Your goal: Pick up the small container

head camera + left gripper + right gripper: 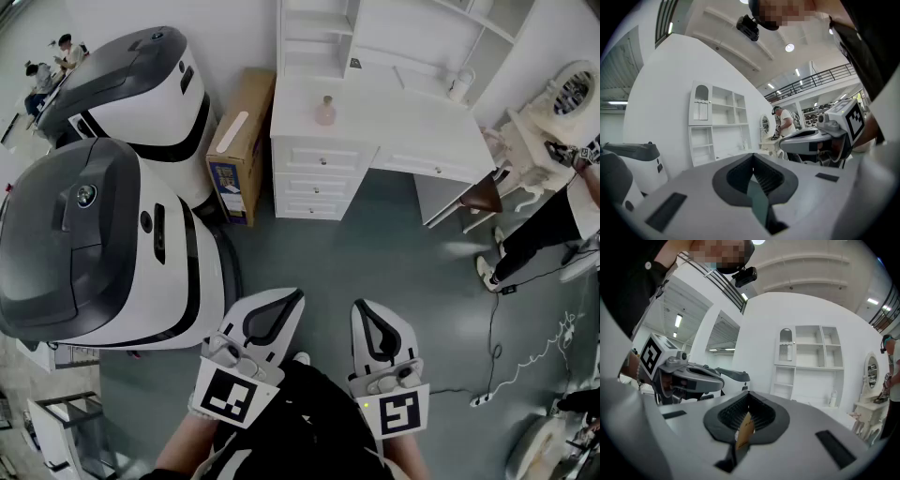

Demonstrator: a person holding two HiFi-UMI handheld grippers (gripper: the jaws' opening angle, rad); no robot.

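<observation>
Left gripper [292, 298] and right gripper [363, 307] are near us, jaws together, nothing between them. The small container [325, 111] stands upright, far, on the white desk [412, 127]. We judge it light, stiff, maybe slippery, so we'd grip across its body, below the cap.

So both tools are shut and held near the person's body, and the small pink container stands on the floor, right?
No. The small pink container stands on top of the white desk instead; the head view shows it. The left tool and right tool are shut, near the person's body.
</observation>
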